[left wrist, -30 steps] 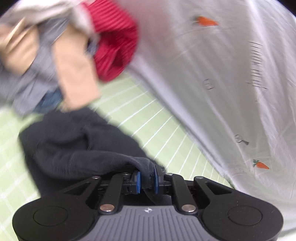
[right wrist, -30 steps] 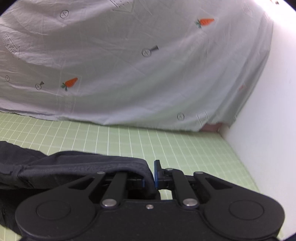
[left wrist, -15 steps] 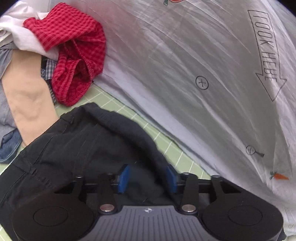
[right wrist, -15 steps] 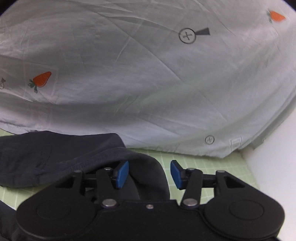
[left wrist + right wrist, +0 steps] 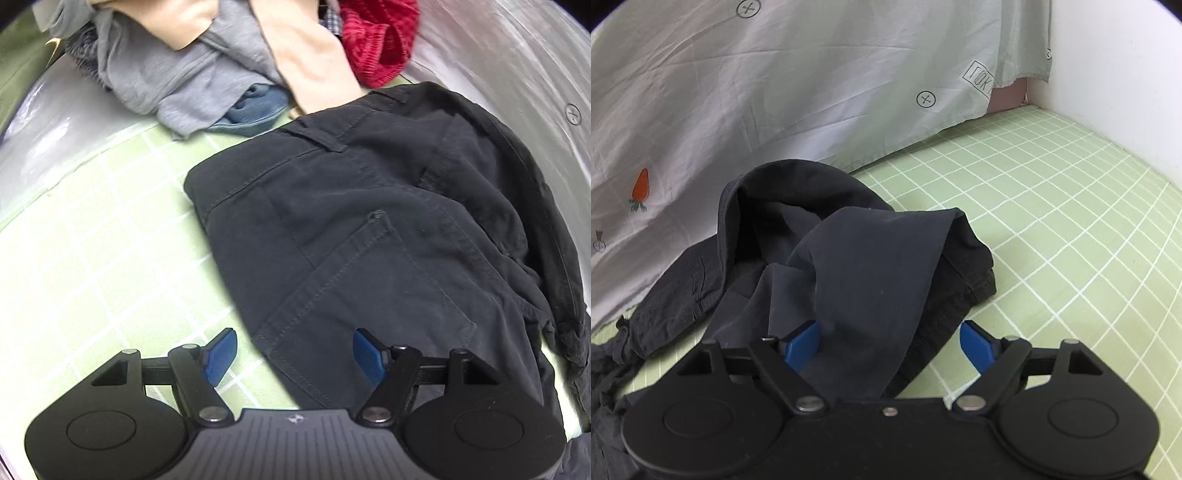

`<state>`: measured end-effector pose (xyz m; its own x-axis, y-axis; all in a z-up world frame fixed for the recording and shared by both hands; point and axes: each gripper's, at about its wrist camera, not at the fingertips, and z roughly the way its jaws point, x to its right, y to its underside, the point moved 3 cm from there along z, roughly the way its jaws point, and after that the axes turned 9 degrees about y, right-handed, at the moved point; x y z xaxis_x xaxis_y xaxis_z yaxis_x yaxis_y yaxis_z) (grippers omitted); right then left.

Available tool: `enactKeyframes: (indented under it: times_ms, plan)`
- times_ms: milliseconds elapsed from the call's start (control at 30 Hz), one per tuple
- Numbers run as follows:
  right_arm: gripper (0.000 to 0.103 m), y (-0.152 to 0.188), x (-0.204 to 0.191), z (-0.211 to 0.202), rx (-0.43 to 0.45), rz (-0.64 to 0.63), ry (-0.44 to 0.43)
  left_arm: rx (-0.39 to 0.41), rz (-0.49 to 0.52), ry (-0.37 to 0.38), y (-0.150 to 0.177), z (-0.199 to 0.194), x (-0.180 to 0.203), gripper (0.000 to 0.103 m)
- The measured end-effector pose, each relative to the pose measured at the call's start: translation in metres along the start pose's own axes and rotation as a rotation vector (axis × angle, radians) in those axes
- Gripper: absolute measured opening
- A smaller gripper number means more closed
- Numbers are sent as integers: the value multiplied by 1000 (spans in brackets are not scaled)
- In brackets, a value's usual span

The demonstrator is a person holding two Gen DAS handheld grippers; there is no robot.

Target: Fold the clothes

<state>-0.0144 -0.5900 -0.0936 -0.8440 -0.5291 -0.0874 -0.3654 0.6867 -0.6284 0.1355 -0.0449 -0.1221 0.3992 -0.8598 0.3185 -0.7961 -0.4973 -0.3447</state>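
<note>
The black cotton trousers (image 5: 369, 229) are spread on the green checked mat (image 5: 85, 266), beside the pile of mixed clothes (image 5: 207, 66). The left gripper (image 5: 293, 356) is opening above them, nothing pinched. The right gripper (image 5: 890, 345) is opening too, cloth lying loose between its blue pads (image 5: 801, 343).

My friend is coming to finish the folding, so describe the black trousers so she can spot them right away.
Start at the green gridded mat that runs along the pale carrot-print sheet. At one end is a heap of clothes in grey, beige, blue and red; right beside it lie the black trousers. They are the only black garment, spread out, with a stitched back pocket showing.
</note>
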Motion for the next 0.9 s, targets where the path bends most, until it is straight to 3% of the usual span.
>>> enactKeyframes:
  times_ms: [100,333,433,467,500,533,567,700,900]
  plan:
    - [85,-12,-7,13,-2,40,-25,19,-25,3,-5,4,-5,79]
    - [85,-31,-8,37,-52,169,-82,61,-32,-54,-27,19,-3,83]
    - [75,-34,-8,45,-83,219,-98,85,-38,-82,-31,20,-1,79]
    - [57,-34,-8,44,-86,222,-103,95,-36,-96,-31,20,-1,67]
    - [42,-34,-9,43,-89,225,-108,108,-25,-114,-32,18,1,45]
    - [42,-34,-9,42,-92,228,-112,114,-14,-128,-32,18,1,32]
    - [35,-34,-10,41,-94,231,-117,112,-8,-128,-34,18,0,9]
    - [18,-35,-5,14,-31,195,-147,101,-41,-39,-38,10,-11,3]
    - [13,-26,35,-62,101,208,-109,146,-112,137,-36,-36,-37,4]
